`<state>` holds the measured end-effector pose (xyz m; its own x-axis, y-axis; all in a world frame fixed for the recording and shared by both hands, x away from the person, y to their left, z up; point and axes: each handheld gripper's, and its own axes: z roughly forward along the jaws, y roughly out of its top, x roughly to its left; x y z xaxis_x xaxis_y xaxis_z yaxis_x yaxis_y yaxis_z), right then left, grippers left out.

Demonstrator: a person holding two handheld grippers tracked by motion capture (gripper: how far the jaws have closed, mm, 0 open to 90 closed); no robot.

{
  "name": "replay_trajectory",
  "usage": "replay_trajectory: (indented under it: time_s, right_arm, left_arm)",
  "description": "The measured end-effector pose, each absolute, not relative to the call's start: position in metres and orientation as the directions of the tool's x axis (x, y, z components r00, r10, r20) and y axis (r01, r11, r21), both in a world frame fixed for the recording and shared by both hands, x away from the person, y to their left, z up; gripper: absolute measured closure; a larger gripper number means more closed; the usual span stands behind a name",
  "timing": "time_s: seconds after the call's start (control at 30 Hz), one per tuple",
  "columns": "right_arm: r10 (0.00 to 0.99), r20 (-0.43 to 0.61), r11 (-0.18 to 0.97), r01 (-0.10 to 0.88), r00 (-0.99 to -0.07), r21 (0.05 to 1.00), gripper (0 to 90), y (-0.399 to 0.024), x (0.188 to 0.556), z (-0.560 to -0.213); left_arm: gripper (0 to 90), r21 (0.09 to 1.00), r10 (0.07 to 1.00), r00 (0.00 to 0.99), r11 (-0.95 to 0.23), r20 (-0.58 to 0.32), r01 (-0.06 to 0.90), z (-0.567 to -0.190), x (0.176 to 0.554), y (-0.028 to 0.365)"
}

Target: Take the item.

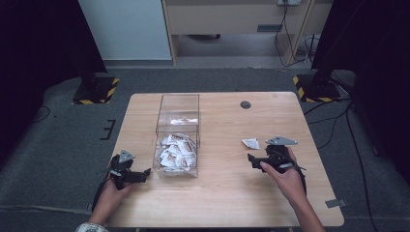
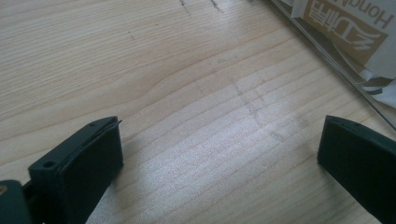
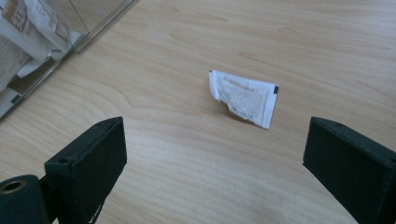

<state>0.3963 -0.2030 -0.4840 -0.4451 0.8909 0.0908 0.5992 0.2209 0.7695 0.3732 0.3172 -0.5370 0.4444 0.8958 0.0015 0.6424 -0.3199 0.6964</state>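
Sachet, small white crumpled paper one (image 3: pixel 243 98), lay alone on the wooden table (image 1: pixel 227 193), right of the clear plastic box (image 1: pixel 178 135), just ahead of my right gripper (image 3: pixel 215 154), long axis crosswise. Both grippers, left (image 2: pixel 219 158) included, gaped wide, empty. Right was nearer.

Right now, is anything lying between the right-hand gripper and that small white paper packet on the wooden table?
Nothing: bare wood separates the right gripper from the white packet, per the right gripper view.

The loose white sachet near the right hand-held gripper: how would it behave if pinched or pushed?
The white sachet looks thin and one corner curls up, so it is probably floppy and light. Lying nearly flat on the smooth wooden table, it would likely slide when pushed.
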Motion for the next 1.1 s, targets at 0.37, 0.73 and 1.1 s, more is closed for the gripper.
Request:
replay_trajectory:
  time_s: [0.37, 0.73, 1.1]
  right_arm:
    - [0.886, 0.096, 0.232, 0.615, -0.453, 0.753, 6.3, -0.209, 0.373, -0.498]
    - [0.868, 0.086, 0.306, 0.665, -0.488, 0.681, 5.6, -0.194, 0.362, -0.520]
    - [0.866, 0.008, 0.352, 0.620, -0.501, 0.701, 0.4, -0.181, 0.358, -0.539]
  left_arm:
    - [0.0, 0.696, 0.896, 0.444, -0.320, 0.002, 0.642, -0.537, 0.373, 0.317]
    - [0.0, 0.696, 0.896, 0.445, -0.320, 0.002, 0.642, -0.537, 0.373, 0.317]
    - [0.0, 0.696, 0.896, 0.445, -0.320, 0.001, 0.643, -0.537, 0.373, 0.317]
